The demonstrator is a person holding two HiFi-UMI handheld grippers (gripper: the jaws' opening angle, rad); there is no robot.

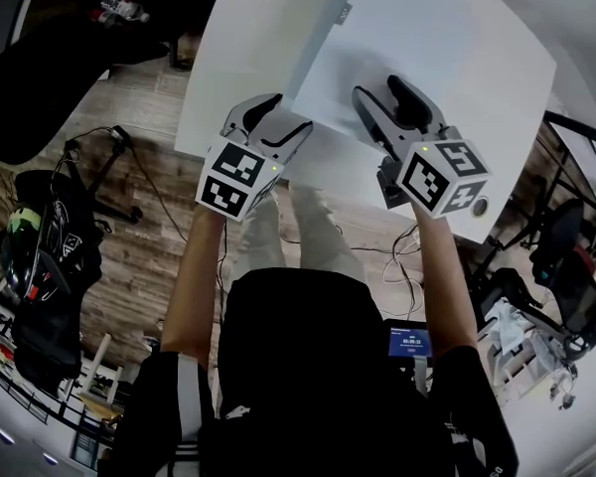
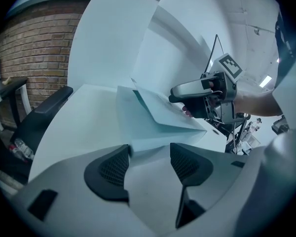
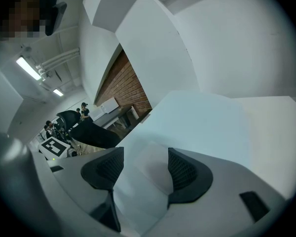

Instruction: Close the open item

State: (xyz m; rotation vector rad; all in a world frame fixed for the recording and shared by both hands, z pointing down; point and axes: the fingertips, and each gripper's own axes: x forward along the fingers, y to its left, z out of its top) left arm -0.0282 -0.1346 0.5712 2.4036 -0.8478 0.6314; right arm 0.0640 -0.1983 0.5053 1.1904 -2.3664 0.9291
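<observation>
We held the left gripper [image 1: 291, 110] at the near edge of the counter [image 1: 223, 78]. Its fingers were spread wide and gripped nothing, with a corner of the white flat item [image 1: 427, 38] just ahead of them. The item's thin top sheet [image 2: 158, 110] stood tilted up. Further right, the right gripper [image 1: 377, 87] hovered over it, fingers also apart and empty.

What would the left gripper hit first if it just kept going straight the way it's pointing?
Most likely the near edge of the white folder-like item lying on the table. The left gripper has its jaws open, and that edge sits just ahead of them, though depth is hard to judge.
</observation>
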